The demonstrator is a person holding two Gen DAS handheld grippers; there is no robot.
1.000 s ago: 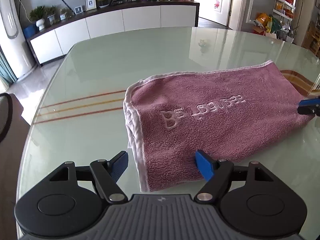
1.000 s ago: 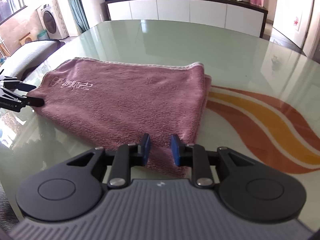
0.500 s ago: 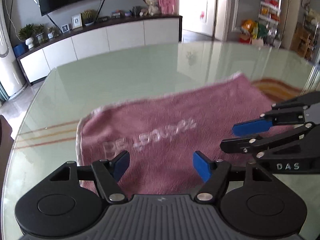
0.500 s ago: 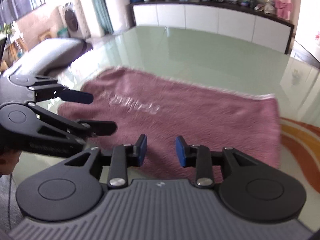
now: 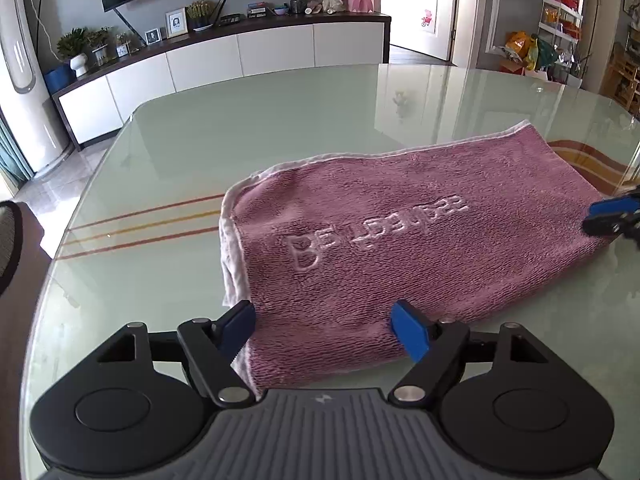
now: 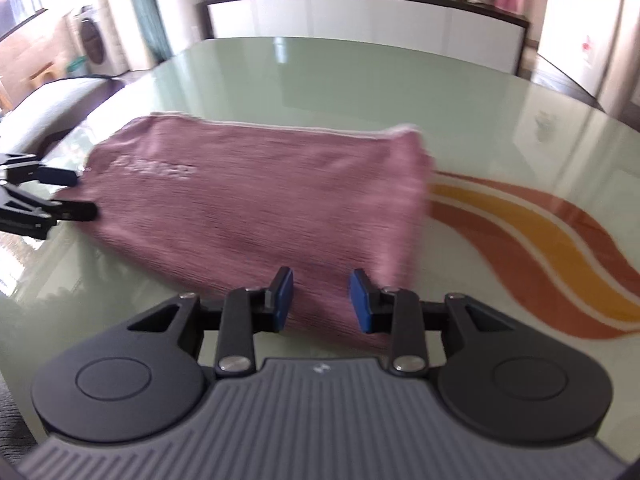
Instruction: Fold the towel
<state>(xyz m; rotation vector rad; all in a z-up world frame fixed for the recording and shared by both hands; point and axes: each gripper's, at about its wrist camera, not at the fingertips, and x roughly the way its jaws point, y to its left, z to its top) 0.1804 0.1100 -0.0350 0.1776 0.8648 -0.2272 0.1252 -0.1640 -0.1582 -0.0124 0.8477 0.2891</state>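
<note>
Towel [image 5: 420,240], pink, already doubled over once, lies flat on the glass table [image 5: 280,120]; white-edged hems are stacked at the towel's end nearer the red stripes [image 5: 140,224] in the glass, embossed lettering faces up. Left gripper [image 5: 324,330] hangs over the towel's near corner at that hemmed end, fingers spread wide and just opened a bit further, cloth lying under the gap but nothing pinched. Right gripper [image 6: 320,300] sits over the towel's near edge toward the other end, by the orange swirl [image 6: 540,240]; fingers part-spread, pads clear of the cloth, no grip. That view is motion-blurred.

Likely next step: pinch both near corners for another fold. Risks:
- Left jaws may take only the top layer, since the stacked hems sit slightly offset, so the layers would peel apart on lift.
- Glass is slick, so a push instead of a pinch would slide the whole towel.
- Uneven grabs by the two hands would skew the fold line.
</note>
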